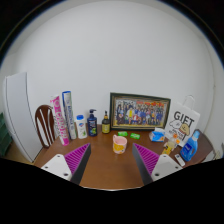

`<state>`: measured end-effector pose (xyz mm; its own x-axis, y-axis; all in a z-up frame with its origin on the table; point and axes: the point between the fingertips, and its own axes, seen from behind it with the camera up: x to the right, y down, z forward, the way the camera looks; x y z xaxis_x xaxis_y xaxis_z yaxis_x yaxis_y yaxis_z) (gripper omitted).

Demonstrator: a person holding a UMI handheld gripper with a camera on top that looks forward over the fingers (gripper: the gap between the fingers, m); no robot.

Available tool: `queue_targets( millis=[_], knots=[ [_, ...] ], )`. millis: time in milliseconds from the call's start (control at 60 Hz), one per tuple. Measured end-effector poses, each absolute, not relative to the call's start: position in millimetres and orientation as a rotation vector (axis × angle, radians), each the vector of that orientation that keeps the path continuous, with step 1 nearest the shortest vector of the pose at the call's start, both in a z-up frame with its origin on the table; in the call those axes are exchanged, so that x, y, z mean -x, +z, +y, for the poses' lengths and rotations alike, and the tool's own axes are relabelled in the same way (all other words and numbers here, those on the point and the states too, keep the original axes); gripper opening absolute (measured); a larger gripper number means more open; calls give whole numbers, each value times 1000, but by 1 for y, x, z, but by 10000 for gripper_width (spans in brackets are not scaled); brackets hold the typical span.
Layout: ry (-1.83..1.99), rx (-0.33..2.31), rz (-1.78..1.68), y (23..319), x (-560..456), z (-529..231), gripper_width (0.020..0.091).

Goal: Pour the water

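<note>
A small yellow cup [120,144] with a pink band stands upright on the brown wooden table [108,172], beyond my fingertips and roughly centred between the two fingers. My gripper [112,160] is open, its purple pads [78,158] wide apart with nothing between them. At the back left stand several bottles: a white one [81,126], a dark blue pump bottle [92,123] and a small dark bottle [106,122]. I cannot tell which container holds water.
A framed group photo [139,111] leans on the white wall. A tall pink box [66,115] and a chair back [44,124] are at the left. A white "GIFT" bag [182,125], blue items [157,134] and green objects [128,134] sit right.
</note>
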<state>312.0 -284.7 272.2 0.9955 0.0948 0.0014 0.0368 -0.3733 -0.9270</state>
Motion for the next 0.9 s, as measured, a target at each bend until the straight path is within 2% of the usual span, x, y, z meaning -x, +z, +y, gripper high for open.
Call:
queue_targets(
  millis=[150, 683, 900],
  knots=[
    [29, 2011, -46, 241, -352, -279, 858],
    [-4, 2044, 18, 62, -626, -150, 851],
    [20, 2030, 41, 17, -689, -77, 858]
  ],
)
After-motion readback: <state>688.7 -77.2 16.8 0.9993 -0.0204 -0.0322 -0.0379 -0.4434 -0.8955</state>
